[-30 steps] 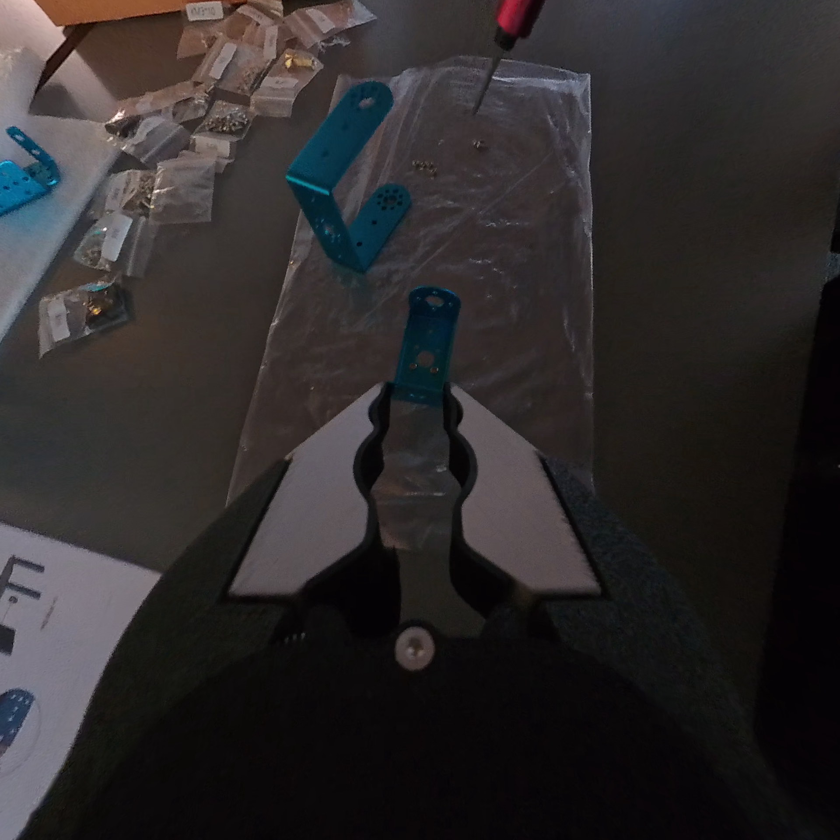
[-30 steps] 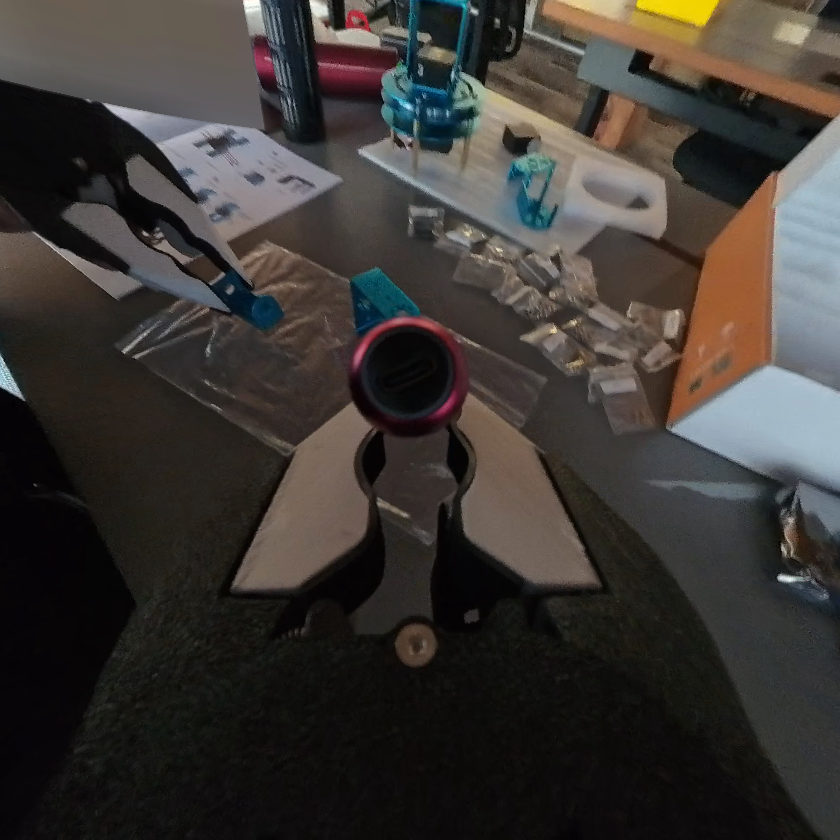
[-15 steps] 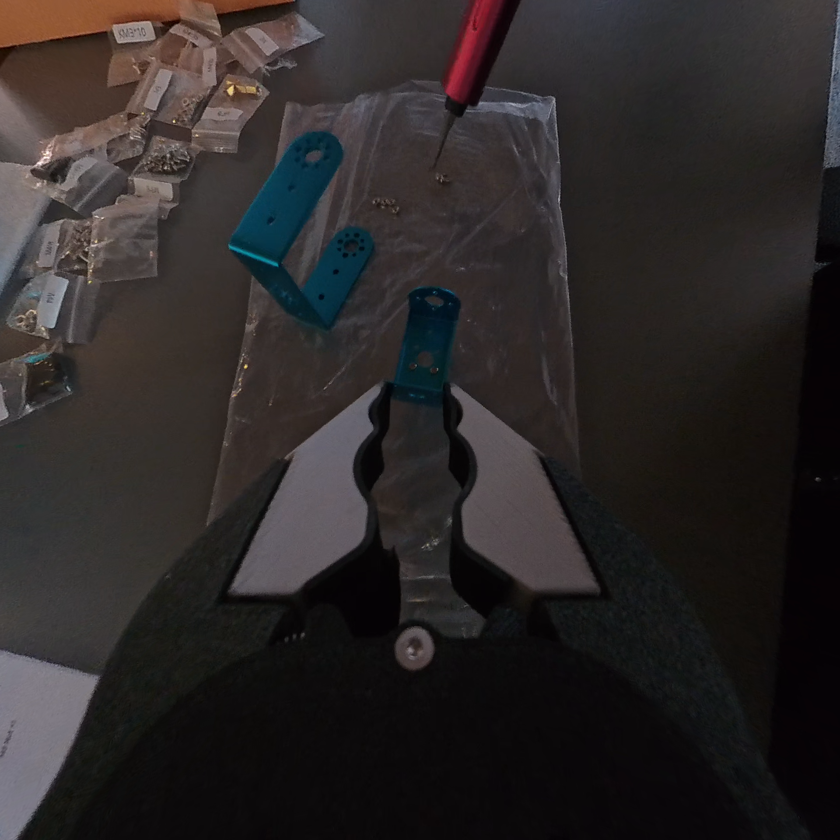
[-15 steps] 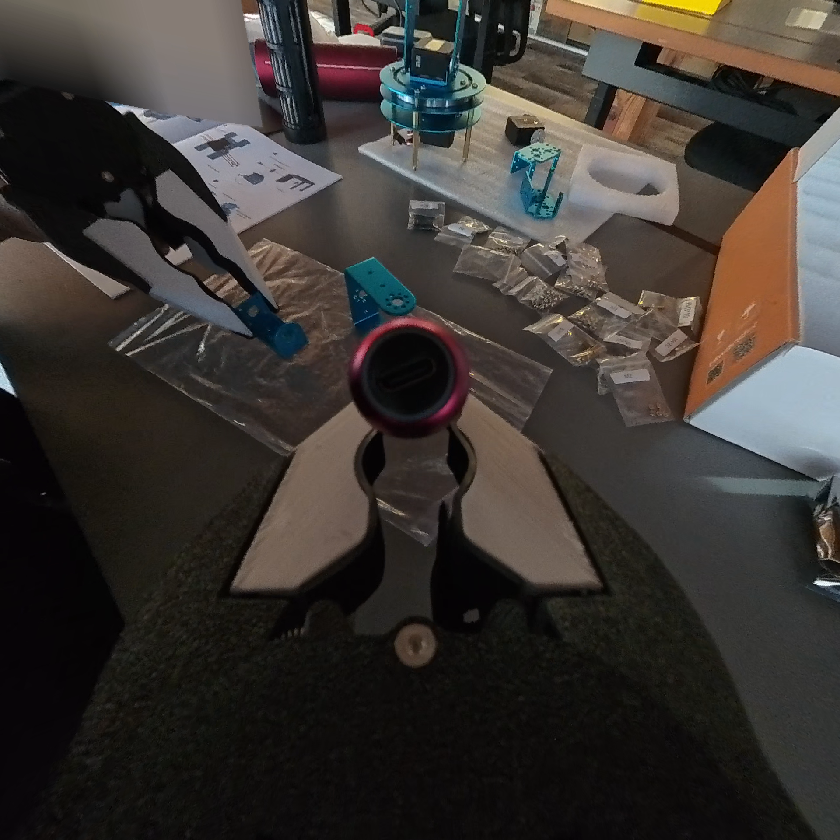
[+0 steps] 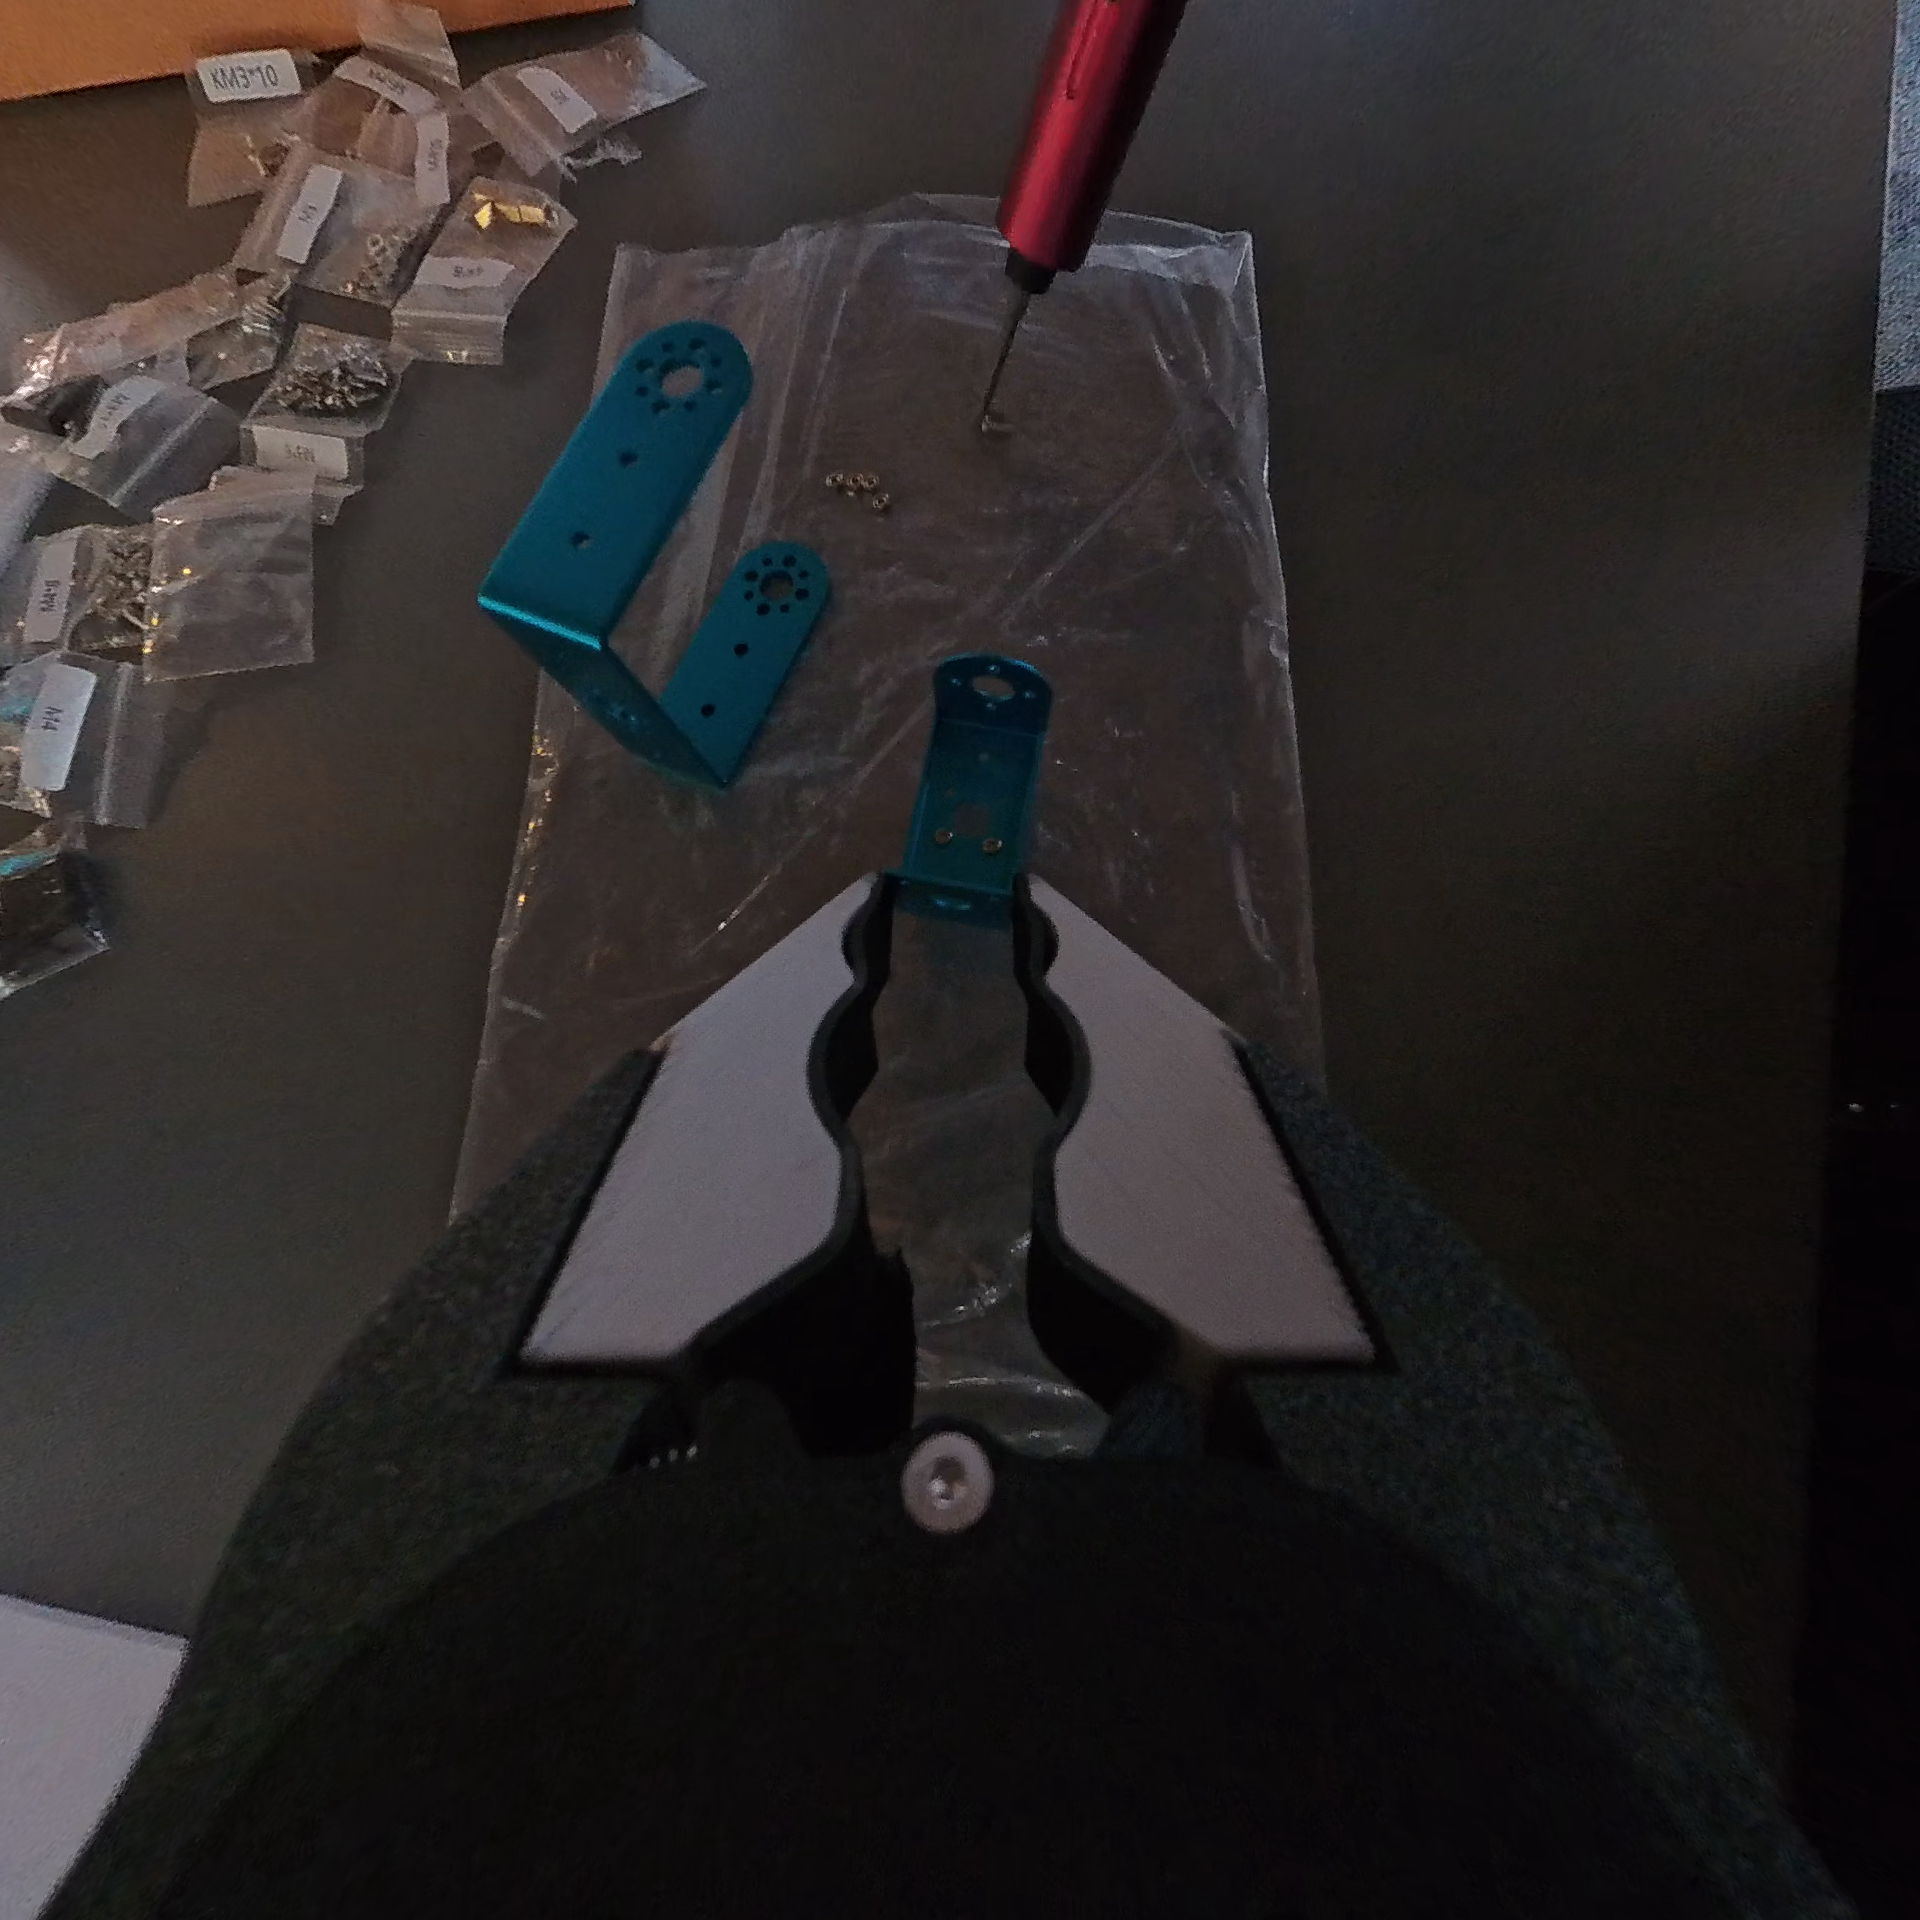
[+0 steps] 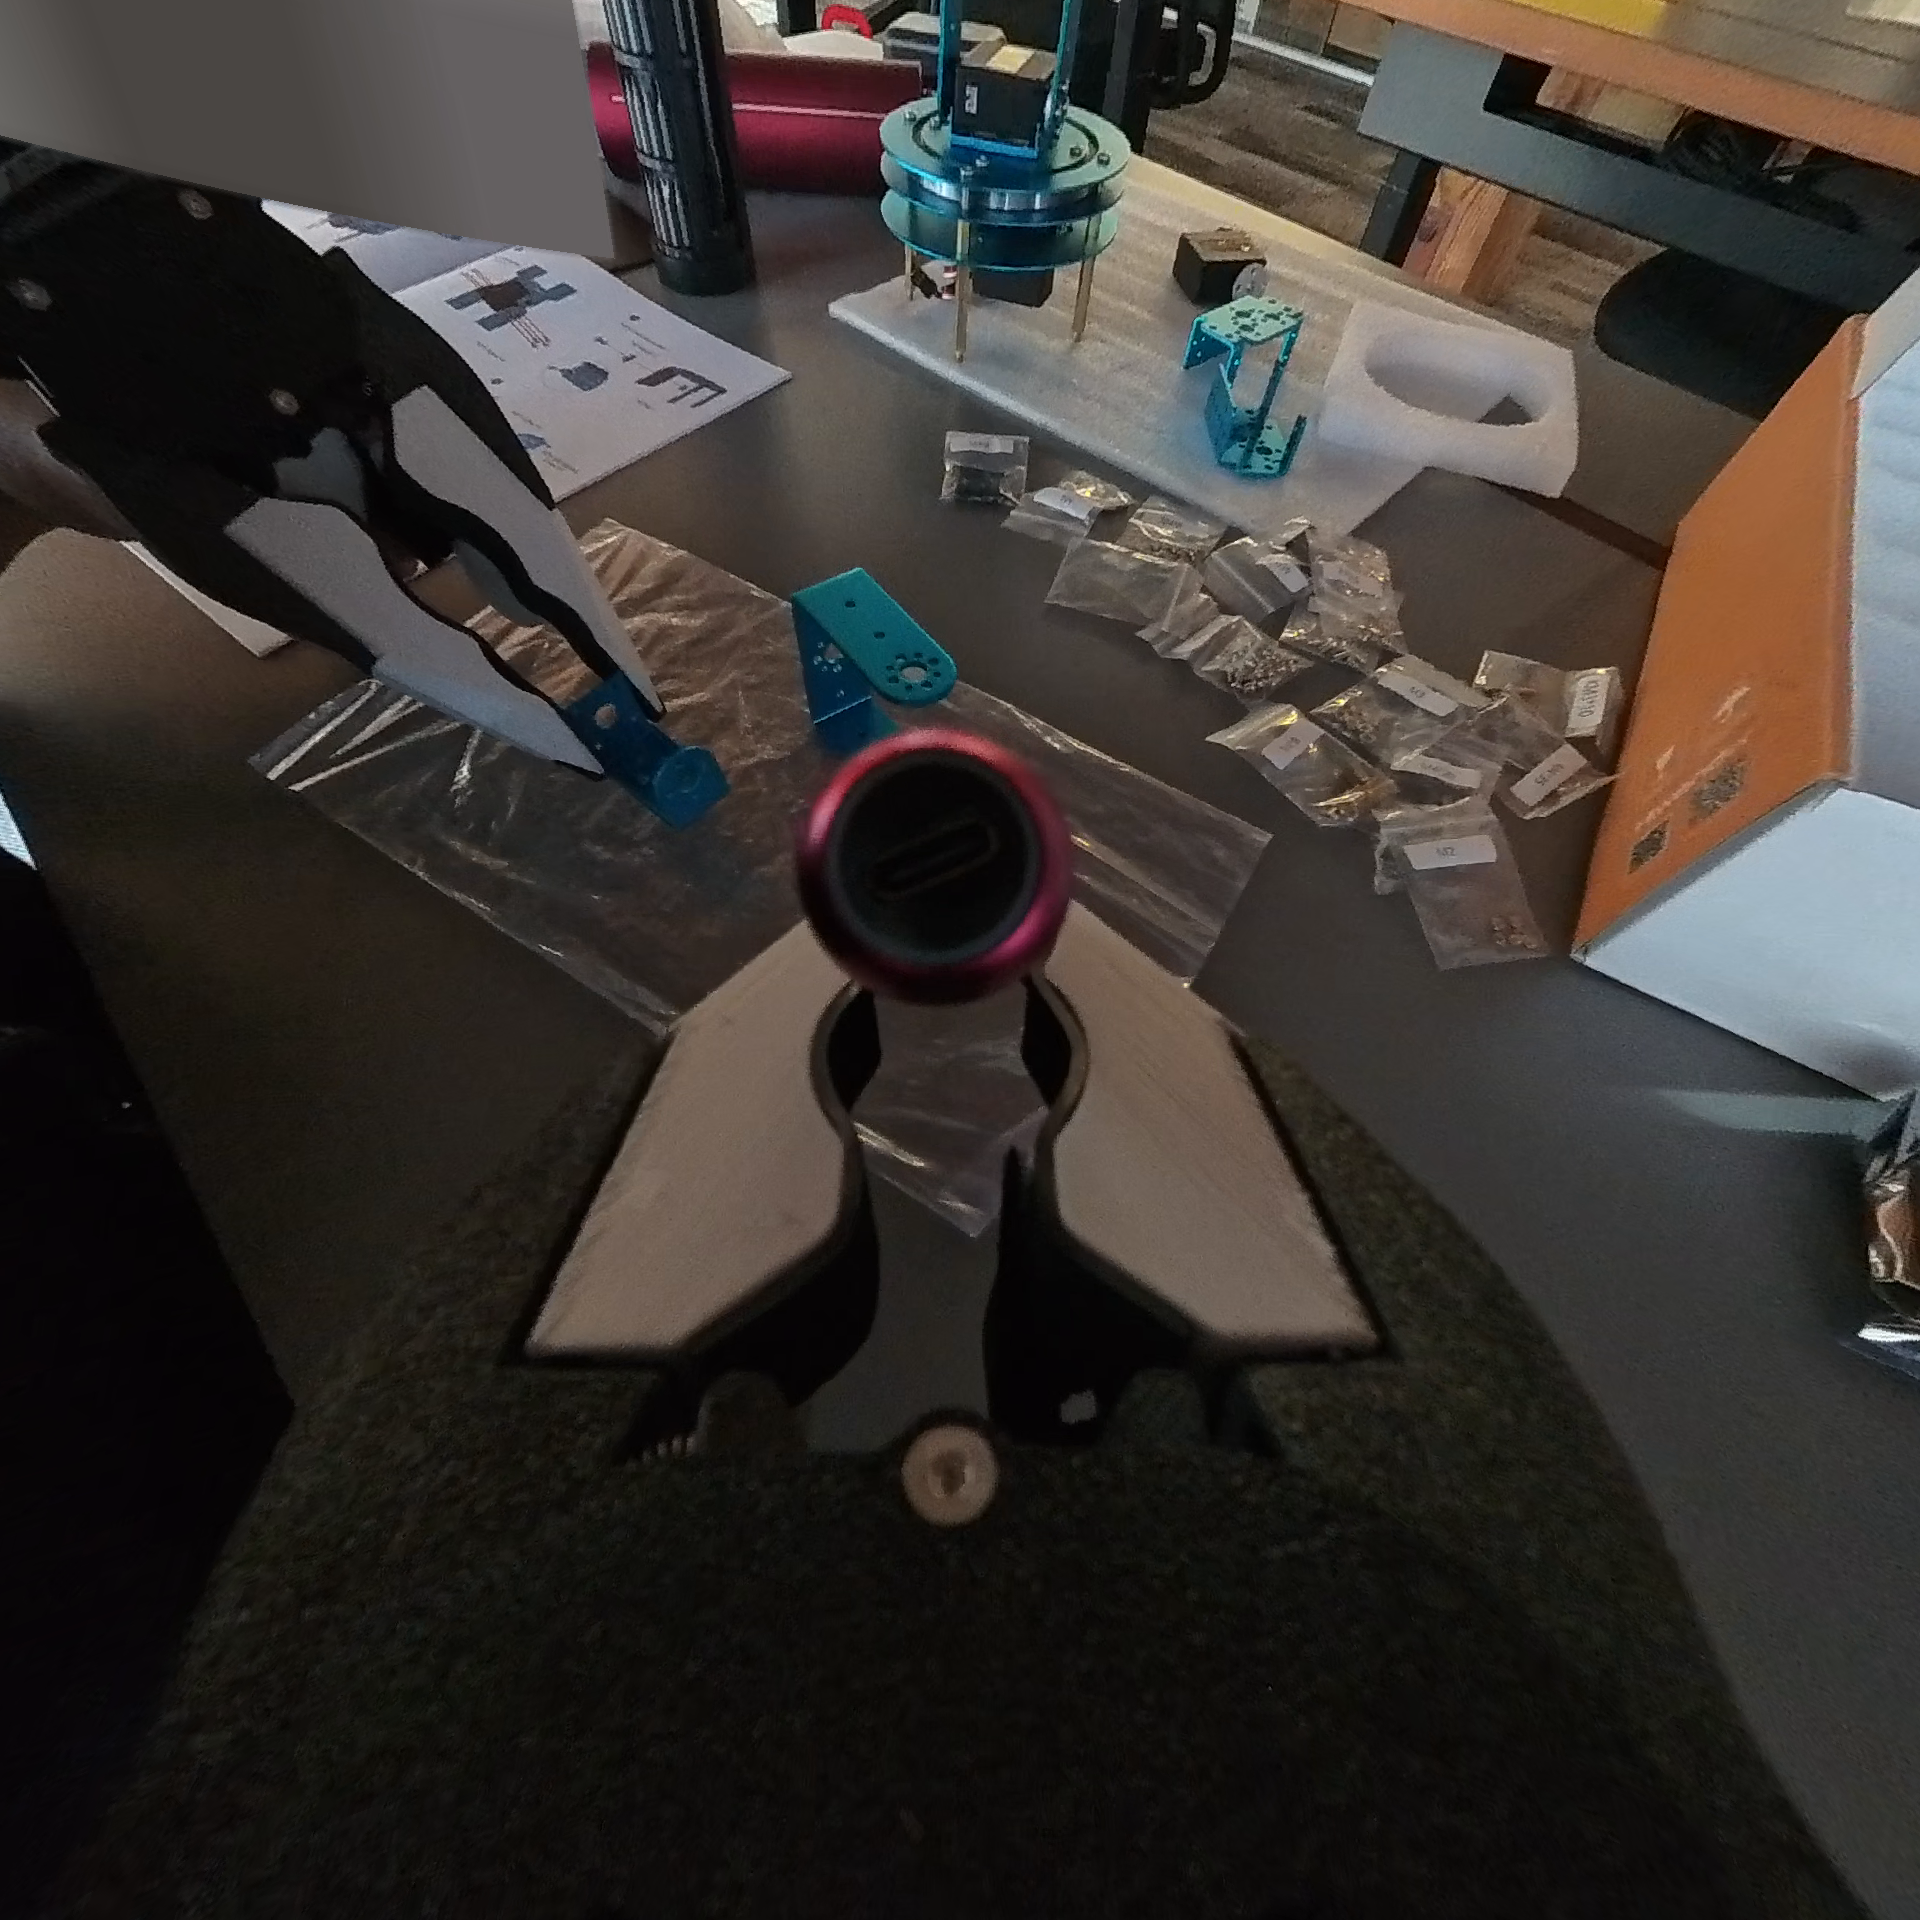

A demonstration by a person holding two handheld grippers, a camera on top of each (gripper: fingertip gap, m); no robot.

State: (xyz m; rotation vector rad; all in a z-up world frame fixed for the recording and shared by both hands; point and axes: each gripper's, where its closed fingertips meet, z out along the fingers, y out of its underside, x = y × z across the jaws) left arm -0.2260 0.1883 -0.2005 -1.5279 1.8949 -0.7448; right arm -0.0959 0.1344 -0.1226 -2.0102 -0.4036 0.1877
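Left gripper (image 5: pixel 951 894) is clamped on a small blue bracket (image 5: pixel 977 790), holding it over the plastic sheet (image 5: pixel 1122 582). Right gripper (image 6: pixel 940 982) pinches a red screwdriver (image 5: pixel 1081 135), bit down on what looks like a tiny screw (image 5: pixel 995 424), probably to pick it up; U-bracket (image 5: pixel 644 582) lies beside

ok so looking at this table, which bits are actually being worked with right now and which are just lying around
In use:
- left gripper, shut on small blue bracket
- right gripper, shut on red screwdriver
- small screw at the screwdriver's tip
- clear plastic sheet beneath

Lying about:
- blue U-bracket
- loose nuts
- hardware bags
- instruction sheet
- orange box
- blue round assembly
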